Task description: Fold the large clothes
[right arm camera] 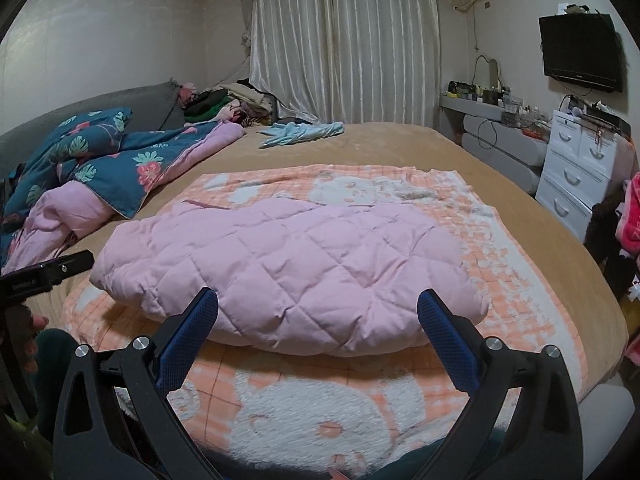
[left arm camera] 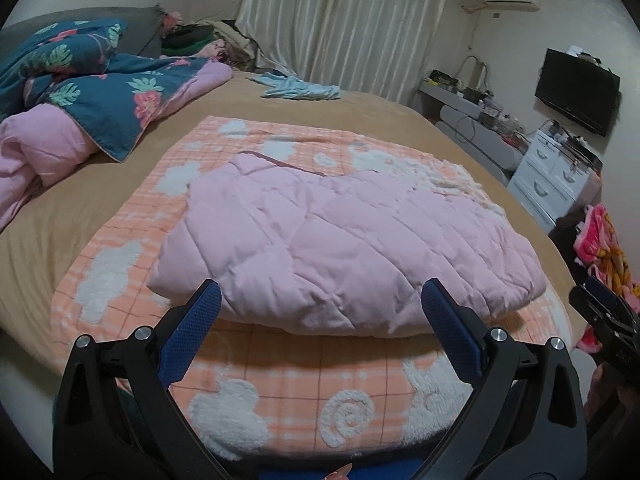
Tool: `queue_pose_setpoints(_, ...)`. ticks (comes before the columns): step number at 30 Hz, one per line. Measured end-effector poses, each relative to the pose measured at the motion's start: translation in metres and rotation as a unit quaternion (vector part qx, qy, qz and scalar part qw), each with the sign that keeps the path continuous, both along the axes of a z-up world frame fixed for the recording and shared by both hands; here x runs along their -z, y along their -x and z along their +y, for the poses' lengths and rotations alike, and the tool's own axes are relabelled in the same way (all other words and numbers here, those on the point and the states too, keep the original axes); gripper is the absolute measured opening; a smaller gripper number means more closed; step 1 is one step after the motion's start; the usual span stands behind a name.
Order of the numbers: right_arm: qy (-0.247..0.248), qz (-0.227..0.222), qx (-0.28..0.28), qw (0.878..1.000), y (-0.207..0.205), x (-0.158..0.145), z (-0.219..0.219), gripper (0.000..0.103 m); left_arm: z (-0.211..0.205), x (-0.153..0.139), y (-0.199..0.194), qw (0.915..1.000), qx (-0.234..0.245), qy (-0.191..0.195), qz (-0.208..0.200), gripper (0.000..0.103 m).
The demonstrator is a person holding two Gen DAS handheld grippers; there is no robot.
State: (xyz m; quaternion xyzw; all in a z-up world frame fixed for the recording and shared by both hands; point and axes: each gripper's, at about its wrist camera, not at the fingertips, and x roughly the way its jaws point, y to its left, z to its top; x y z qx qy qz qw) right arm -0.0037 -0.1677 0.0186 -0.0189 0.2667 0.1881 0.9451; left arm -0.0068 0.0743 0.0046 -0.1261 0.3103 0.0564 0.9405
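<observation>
Left tongs (left arm camera: 320, 304) wide open, nothing gripped. Right tongs (right arm camera: 318, 312) same, jaws spread fully, empty. Both hang just short of the pink quilted jacket (left arm camera: 340, 248), clear of its near edge. Jacket lies folded flat mid orange checked blanket (left arm camera: 280, 392); blanket spread on bed (left arm camera: 100, 184), floral duvet (left arm camera: 100, 92) beyond jacket, far left.

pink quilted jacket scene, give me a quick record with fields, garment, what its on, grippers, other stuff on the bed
garment: pink quilted jacket, folded into a compact bundle, lying flat
surface: orange-and-white checked blanket spread on the tan bedsheet
left gripper: open, nothing between the jaws, near edge of the jacket just ahead
right gripper: open, empty, also facing the jacket's near edge
other items: blue floral duvet bunched at left, light blue garment at the far side
</observation>
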Motion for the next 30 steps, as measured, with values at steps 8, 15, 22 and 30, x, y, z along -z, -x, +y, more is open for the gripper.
queue_pose_setpoints(8, -0.003, 0.052, -0.014, 0.999, 0.001, 0.027, 0.015, 0.099, -0.021, 0.022, -0.001, 0.9992, 0.029, -0.009, 0.026, 0.094)
queue_pose_setpoints(15, 0.0, 0.06, -0.026, 0.998, 0.003, 0.032, 0.025, 0.099, -0.028, 0.023, -0.001, 0.999, 0.033, -0.015, 0.026, 0.094)
queue_pose_setpoints(22, -0.001, 0.057, -0.027, 0.998, 0.004, 0.031, 0.027, 0.099, -0.029, 0.023, -0.001, 0.999, 0.033, -0.015, 0.027, 0.094)
queue_pose_setpoints(30, -0.004, 0.055, -0.02, 0.998, 0.005, 0.028, 0.025, 0.099, -0.03, 0.023, 0.0, 0.9989, 0.03, -0.019, 0.028, 0.094)
